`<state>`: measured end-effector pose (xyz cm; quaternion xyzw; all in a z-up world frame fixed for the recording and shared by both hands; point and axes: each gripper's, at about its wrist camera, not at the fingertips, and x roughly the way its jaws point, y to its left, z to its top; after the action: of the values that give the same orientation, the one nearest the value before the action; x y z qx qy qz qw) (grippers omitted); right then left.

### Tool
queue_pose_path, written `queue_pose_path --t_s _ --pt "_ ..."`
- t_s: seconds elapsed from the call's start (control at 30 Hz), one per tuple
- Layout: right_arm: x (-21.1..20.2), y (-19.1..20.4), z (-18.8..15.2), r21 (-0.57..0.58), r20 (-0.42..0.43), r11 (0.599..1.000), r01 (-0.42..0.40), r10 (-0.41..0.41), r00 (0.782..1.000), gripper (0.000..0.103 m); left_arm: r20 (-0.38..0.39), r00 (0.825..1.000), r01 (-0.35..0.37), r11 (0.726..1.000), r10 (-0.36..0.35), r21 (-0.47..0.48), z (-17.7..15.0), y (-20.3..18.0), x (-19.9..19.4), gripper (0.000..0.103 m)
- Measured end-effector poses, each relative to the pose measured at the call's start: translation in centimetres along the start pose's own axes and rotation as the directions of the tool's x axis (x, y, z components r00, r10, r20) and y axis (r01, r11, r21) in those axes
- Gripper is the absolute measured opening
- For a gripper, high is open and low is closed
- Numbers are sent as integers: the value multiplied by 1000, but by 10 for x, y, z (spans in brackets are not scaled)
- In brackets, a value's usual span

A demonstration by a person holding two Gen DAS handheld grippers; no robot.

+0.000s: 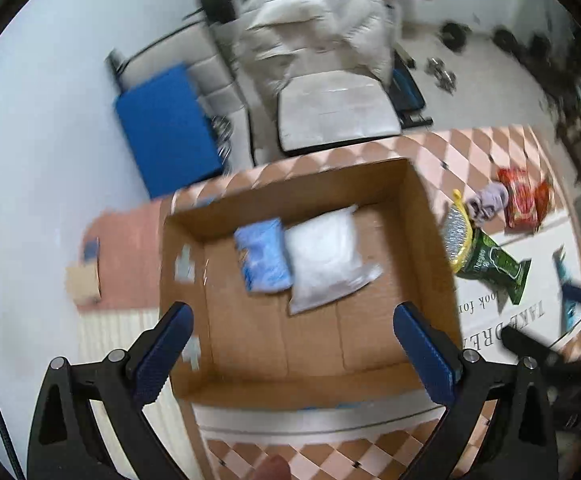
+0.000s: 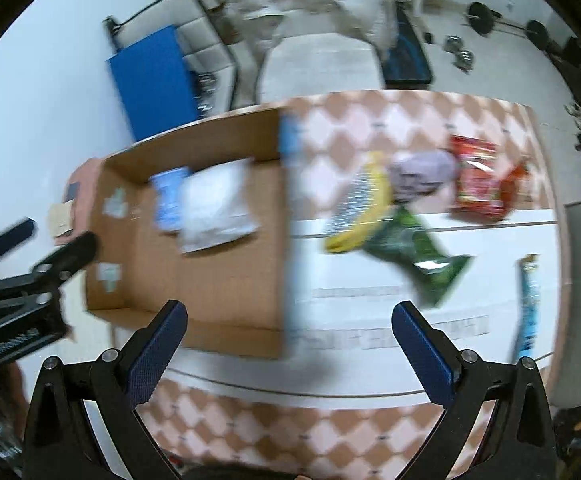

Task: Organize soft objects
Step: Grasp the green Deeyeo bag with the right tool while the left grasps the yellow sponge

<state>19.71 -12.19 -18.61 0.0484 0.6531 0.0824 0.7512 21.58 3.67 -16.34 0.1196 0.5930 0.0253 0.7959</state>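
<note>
left tool [image 1: 290, 344]: fingers spread wide, nothing between them; hangs above the cardboard box [image 1: 430, 216].
right tool [image 2: 288, 340]: fingers spread wide, holding nothing; hangs over the box's right wall and the white strip of the counter [image 2: 370, 128].
cardboard box: open-topped, on the checkered counter cloth, left part of the counter.
in box: blue packet [image 1: 264, 256] and white soft bag [image 1: 328, 260], side by side and touching, near the far wall.
outside box, right of it: silver-and-yellow pouch [image 2: 356, 208], green snack bag [image 2: 414, 252] overlapping its lower end, lilac cloth bundle [image 2: 422, 176] just behind, red snack bag [image 2: 478, 180] beside the cloth.
far right edge: slim blue wrapper [image 2: 528, 304], apart from the rest.
image quality: motion blur in both views; print on the packets is unreadable.
</note>
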Motion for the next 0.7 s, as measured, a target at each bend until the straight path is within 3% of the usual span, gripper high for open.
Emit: queue_pose_path --t_s 0.13,0.2,0.3,0.4,0.53,0.6,0.7 --pt "33 -68 18 -6 -45 991 133 -133 990 103 -6 997 -75 979 77 192 36 -70 23 103" --pt "65 -90 27 -32 -101 987 158 -161 982 101 -31 994 -91 953 104 288 53 -106 45 103" --pt "110 -107 35 -39 -194 990 137 -142 971 89 -66 989 -96 921 130 379 73 -141 68 103" --pt "145 -117 35 -41 -258 993 110 -117 959 86 -90 982 -112 891 167 440 87 -165 88 103" --pt "157 -129 32 -39 -259 981 190 -194 946 55 -121 977 -98 866 178 490 97 -190 108 102" --pt "149 -150 26 66 -279 985 158 -134 951 46 -171 974 -47 871 149 490 103 -200 118 102" --pt "138 -182 14 211 -292 964 162 -96 952 42 -253 962 26 883 106 469 109 -212 135 102"
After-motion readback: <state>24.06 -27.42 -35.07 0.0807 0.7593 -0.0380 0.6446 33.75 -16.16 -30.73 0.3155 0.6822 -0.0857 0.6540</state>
